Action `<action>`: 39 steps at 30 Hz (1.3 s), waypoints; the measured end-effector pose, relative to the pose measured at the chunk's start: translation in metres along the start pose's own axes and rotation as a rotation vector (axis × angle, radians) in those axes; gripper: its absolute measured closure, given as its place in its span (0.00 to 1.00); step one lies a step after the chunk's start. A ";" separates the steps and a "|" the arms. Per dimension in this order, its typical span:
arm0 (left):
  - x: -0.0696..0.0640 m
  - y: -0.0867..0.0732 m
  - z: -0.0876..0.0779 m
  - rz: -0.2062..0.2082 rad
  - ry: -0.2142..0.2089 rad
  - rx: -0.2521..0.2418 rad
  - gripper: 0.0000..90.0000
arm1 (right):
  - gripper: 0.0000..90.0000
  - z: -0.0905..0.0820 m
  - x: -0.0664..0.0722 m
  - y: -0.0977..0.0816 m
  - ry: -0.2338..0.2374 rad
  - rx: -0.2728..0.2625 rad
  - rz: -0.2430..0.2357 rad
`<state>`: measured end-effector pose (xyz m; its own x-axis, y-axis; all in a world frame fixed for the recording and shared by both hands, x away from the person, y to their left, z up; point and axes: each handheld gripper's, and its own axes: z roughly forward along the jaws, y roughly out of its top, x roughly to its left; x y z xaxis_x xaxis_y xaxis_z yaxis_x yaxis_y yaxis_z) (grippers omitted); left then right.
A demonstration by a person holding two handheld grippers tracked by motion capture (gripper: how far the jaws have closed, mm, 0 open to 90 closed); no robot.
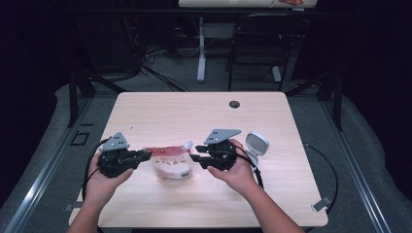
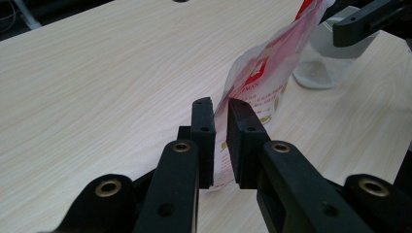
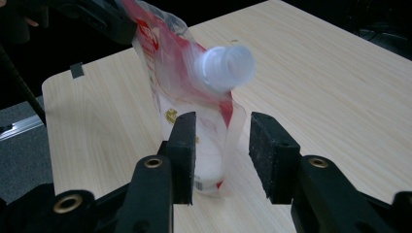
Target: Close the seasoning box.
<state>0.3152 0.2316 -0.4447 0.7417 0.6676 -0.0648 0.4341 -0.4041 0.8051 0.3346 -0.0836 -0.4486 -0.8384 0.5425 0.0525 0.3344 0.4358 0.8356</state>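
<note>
A person sits at a pale wooden tabletop point(image 1: 194, 111), forearms entering from the bottom of the high view, a black two-jaw gripper in each hand.

The left gripper point(image 1: 145, 155), lower left of centre in the high view, has its jaws clenched on the edge of a red-and-clear pouch point(image 1: 170, 158). In the left gripper view the two jaws stand close together at the centre of the frame, pinching the thin pouch point(image 2: 257, 73), which rises toward the upper right.

The right gripper point(image 1: 196, 158), just right of centre in the high view, faces the pouch from the other side. In the right gripper view its jaws stand apart, released, with the pouch point(image 3: 184, 92) between them; the left jaw is against or just beside the film, the right jaw clear of it. The pouch's white cap point(image 3: 228, 68) points toward the camera, above the jaws.

The pouch sits near the middle of the tabletop's near half, between the two grippers. A clear jar point(image 2: 323, 60) stands behind it in the upper right of the left gripper view. A white rounded device point(image 1: 256, 143) lies right of the right hand point(image 1: 240, 172).
</note>
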 end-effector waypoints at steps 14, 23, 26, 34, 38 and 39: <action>0.002 0.004 0.002 -0.005 -0.007 0.002 0.90 | 0.71 0.007 0.001 0.008 0.006 -0.029 0.008; 0.000 0.009 0.006 0.011 0.017 0.025 0.96 | 0.73 0.005 0.002 0.012 0.003 -0.042 -0.002; 0.000 0.011 0.008 0.005 0.028 0.023 1.00 | 0.75 0.004 0.003 0.012 0.019 -0.039 -0.013; -0.004 0.018 0.015 0.013 0.011 0.029 1.00 | 0.76 -0.004 -0.001 0.010 0.009 -0.029 -0.006; -0.007 0.022 0.017 0.016 -0.005 0.021 1.00 | 0.76 -0.010 -0.005 0.009 0.004 -0.031 0.000; -0.009 0.025 0.019 0.019 -0.013 0.019 1.00 | 0.76 -0.015 -0.007 0.008 -0.002 -0.035 0.001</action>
<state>0.3290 0.2031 -0.4353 0.7562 0.6519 -0.0574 0.4296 -0.4282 0.7950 0.3365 -0.0947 -0.4345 -0.8372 0.5444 0.0522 0.3197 0.4097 0.8544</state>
